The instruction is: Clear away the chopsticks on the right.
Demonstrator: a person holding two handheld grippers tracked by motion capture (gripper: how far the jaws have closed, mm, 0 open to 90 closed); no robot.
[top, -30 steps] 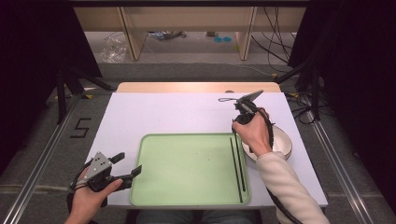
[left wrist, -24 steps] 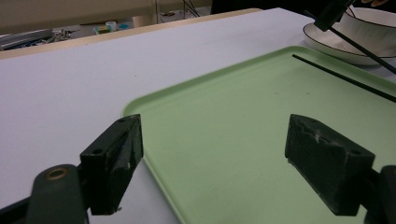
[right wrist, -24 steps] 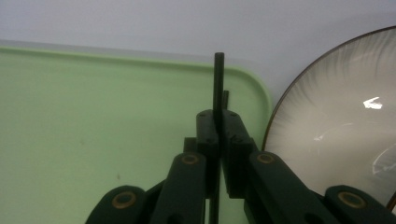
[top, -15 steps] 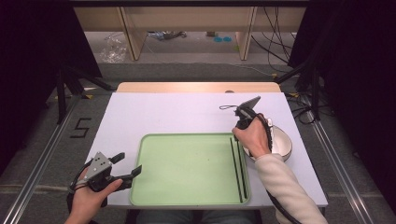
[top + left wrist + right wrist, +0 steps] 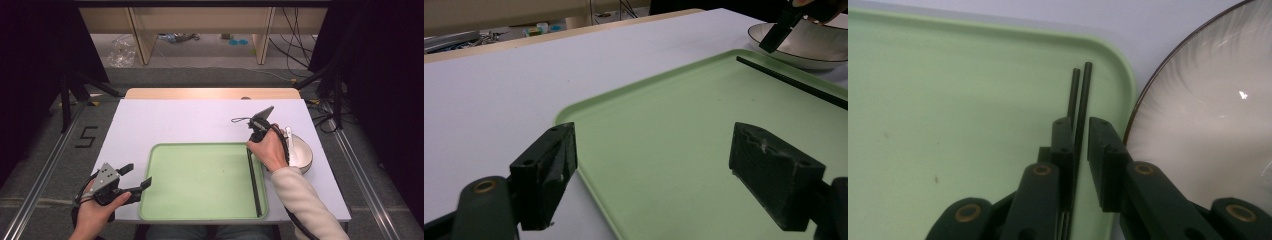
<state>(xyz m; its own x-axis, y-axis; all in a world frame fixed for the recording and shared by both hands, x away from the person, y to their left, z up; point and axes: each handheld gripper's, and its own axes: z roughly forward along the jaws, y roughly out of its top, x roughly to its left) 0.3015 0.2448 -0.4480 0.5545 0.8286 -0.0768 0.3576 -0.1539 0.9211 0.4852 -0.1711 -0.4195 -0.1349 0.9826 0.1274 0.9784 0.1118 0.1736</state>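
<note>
risk: the chopsticks (image 5: 1079,95) lie right along the tray's (image 5: 200,180) right-hand rim, next to the bowl (image 5: 301,152) — if the right gripper (image 5: 1079,131) lifts off crooked, I reckon a pad could drag one stick sideways or up onto the rim
cause: the gap is barely wider than the sticks, so there's not much room for a clean exit
right gripper: jaws have just been opening, now a narrow slot with the chopsticks running through it; pads look just clear of the sticks, not pressing
chopsticks: flat on the green tray, side by side, far ends near its corner
bowl: on the white table (image 5: 200,122) just beside the tray, apart from it
left gripper (image 5: 651,170): spread wide, nothing between the jaws — hovering at the tray's near left corner
</note>
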